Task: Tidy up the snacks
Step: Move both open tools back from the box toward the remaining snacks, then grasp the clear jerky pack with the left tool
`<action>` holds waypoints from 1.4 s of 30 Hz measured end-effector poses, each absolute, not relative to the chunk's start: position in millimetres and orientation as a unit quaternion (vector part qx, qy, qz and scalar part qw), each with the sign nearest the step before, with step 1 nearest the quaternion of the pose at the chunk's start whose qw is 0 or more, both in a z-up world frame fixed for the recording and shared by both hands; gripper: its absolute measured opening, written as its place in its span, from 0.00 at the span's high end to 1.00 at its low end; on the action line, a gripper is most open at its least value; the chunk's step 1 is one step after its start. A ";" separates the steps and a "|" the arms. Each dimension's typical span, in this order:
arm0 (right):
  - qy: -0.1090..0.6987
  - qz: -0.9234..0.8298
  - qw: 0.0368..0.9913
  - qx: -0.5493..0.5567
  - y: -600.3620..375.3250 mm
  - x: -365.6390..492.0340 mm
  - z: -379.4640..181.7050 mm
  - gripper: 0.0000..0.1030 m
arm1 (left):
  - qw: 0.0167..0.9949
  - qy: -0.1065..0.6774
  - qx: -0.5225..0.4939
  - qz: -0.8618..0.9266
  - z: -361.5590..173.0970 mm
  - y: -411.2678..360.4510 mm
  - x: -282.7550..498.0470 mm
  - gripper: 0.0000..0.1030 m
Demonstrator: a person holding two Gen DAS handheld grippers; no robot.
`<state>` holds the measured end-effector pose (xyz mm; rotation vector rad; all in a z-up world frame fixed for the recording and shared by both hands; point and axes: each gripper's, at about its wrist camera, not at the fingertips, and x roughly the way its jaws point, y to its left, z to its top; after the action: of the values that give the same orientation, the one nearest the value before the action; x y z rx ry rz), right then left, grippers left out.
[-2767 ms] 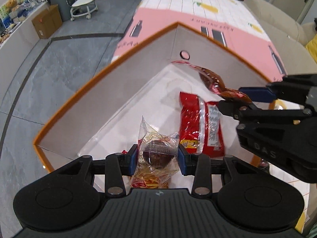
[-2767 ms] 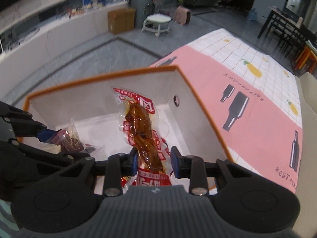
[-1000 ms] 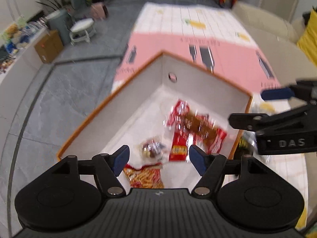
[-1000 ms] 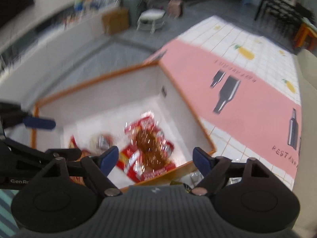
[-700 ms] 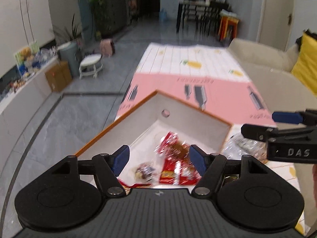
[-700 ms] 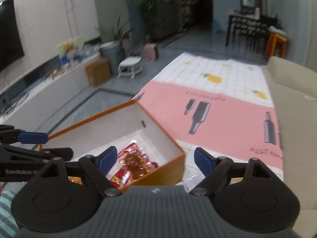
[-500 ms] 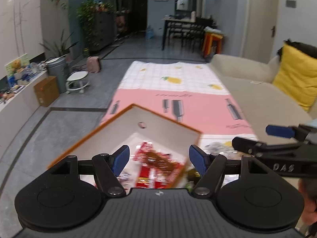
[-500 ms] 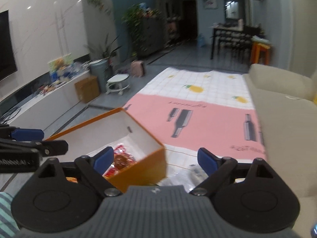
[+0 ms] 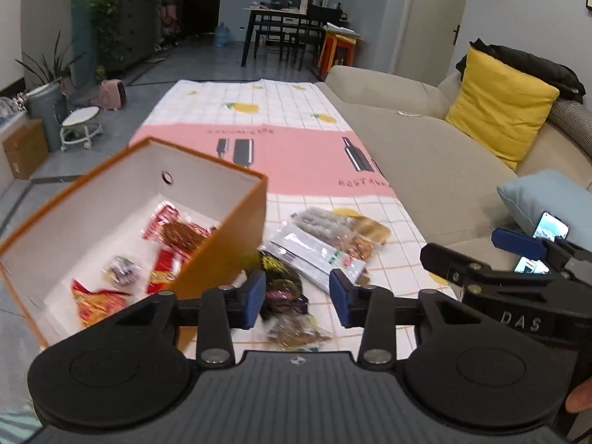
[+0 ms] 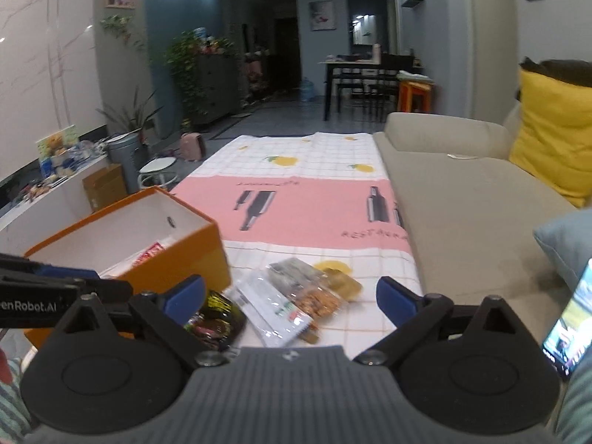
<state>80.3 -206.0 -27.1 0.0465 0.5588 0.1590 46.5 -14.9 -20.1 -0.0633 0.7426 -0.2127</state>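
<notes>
An orange box (image 9: 236, 218) with a white inside stands on the left of the table (image 9: 296, 155); it also shows in the right wrist view (image 10: 177, 255). Several red snack packets (image 9: 174, 233) lie in it. Loose snacks lie beside it: a white packet (image 9: 314, 251), a clear nut packet (image 9: 333, 222), a dark packet (image 9: 277, 281) and a small brown one (image 9: 296, 333). My left gripper (image 9: 296, 296) is open and empty above the dark packet. My right gripper (image 10: 292, 296) is wide open and empty above the white packet (image 10: 273, 307).
A beige sofa (image 9: 425, 148) runs along the table's right edge with a yellow cushion (image 9: 499, 111) and a blue one (image 9: 547, 199). A phone (image 10: 569, 322) is lit at the right. The tablecloth's far half (image 10: 303, 203) is pink and white.
Both grippers let go of their snacks into the box, opened, and pulled back and up. They swung right, from over the box to over the loose snacks.
</notes>
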 end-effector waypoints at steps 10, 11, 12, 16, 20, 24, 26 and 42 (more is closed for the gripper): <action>0.352 0.064 0.934 0.021 -217.7 87.6 -74.6 0.10 | 0.918 0.386 -0.020 -0.084 -65.4 -26.8 53.7 0.55; 0.359 0.064 0.931 0.020 -217.5 89.5 -79.2 0.10 | 0.917 0.390 -0.021 -0.084 -68.9 -27.9 55.0 0.55; 0.366 0.065 0.928 0.021 -217.2 92.7 -83.8 0.11 | 0.915 0.394 -0.023 -0.087 -72.3 -28.2 56.0 0.55; 0.381 0.075 0.921 0.024 -216.8 101.1 -98.5 0.13 | 0.908 0.409 -0.028 -0.087 -85.3 -26.7 63.4 0.47; 0.388 0.086 0.918 0.018 -213.3 107.8 -107.6 0.21 | 0.903 0.420 -0.039 -0.076 -94.4 -22.9 70.8 0.42; 0.400 0.098 0.911 0.017 -207.2 117.2 -119.5 0.27 | 0.894 0.439 -0.048 -0.076 -103.9 -22.3 79.9 0.38; 0.408 0.103 0.907 0.015 -204.5 120.6 -124.4 0.33 | 0.887 0.450 -0.059 -0.085 -108.5 -19.5 82.5 0.38; 0.435 0.110 0.894 0.009 -204.2 128.1 -141.5 0.38 | 0.857 0.487 -0.116 -0.120 -129.8 -23.2 100.5 0.30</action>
<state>128.1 -204.2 -141.5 0.0180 0.9028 0.2278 100.5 -23.2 -129.8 -0.2427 1.0229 -0.2513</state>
